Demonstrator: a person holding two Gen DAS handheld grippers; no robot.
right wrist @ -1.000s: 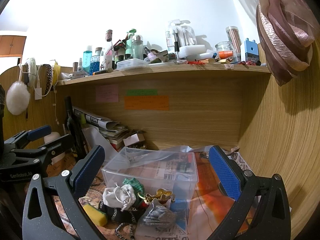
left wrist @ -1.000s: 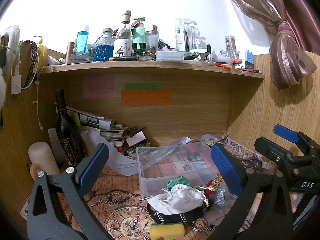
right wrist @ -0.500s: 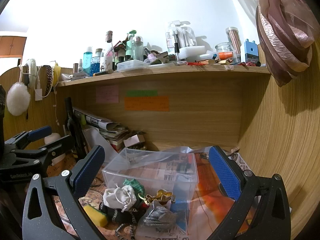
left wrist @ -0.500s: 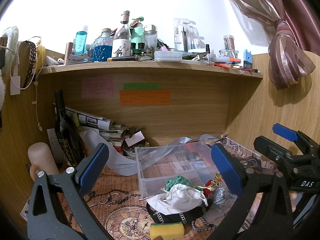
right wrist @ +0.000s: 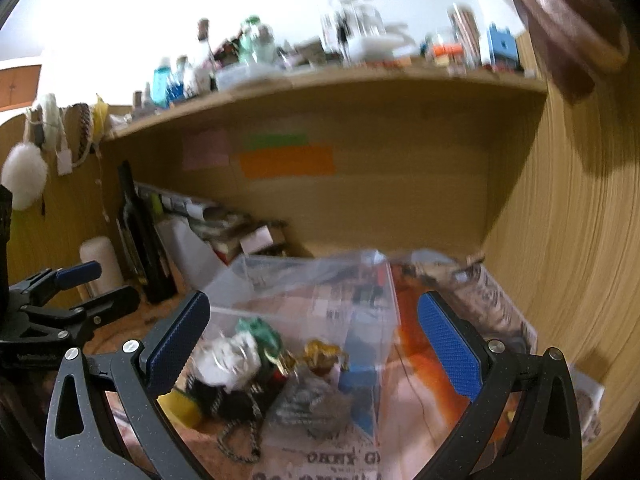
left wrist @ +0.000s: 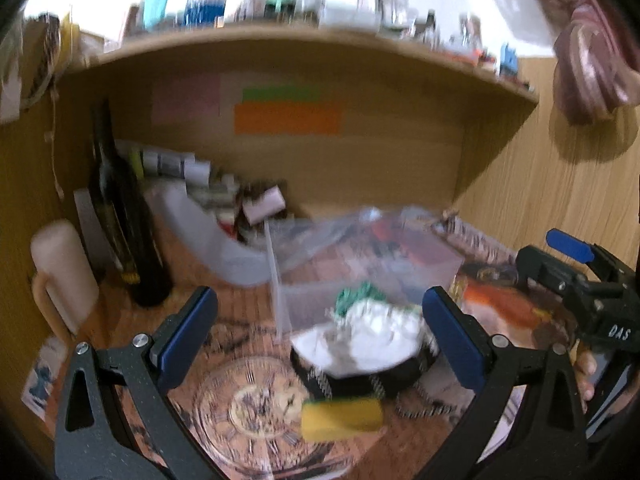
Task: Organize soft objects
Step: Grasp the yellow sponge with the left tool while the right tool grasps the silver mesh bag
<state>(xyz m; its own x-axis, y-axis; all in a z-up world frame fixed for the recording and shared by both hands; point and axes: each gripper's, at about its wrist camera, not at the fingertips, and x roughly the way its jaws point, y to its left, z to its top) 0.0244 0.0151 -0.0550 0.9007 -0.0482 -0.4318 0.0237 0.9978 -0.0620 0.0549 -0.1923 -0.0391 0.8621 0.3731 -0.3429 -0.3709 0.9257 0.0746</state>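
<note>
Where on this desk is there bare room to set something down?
Free: the clock-print mat between the dark bottle and the yellow sponge, and the far half of the clear bin. Crowded: the white pouch heap at the bin's near side, and the papers in the back left corner.

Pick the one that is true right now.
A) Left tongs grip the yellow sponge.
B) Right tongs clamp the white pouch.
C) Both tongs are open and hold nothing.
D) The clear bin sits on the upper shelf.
C: the left tongs and right tongs both gape wide, nothing between their blue pads.
</note>
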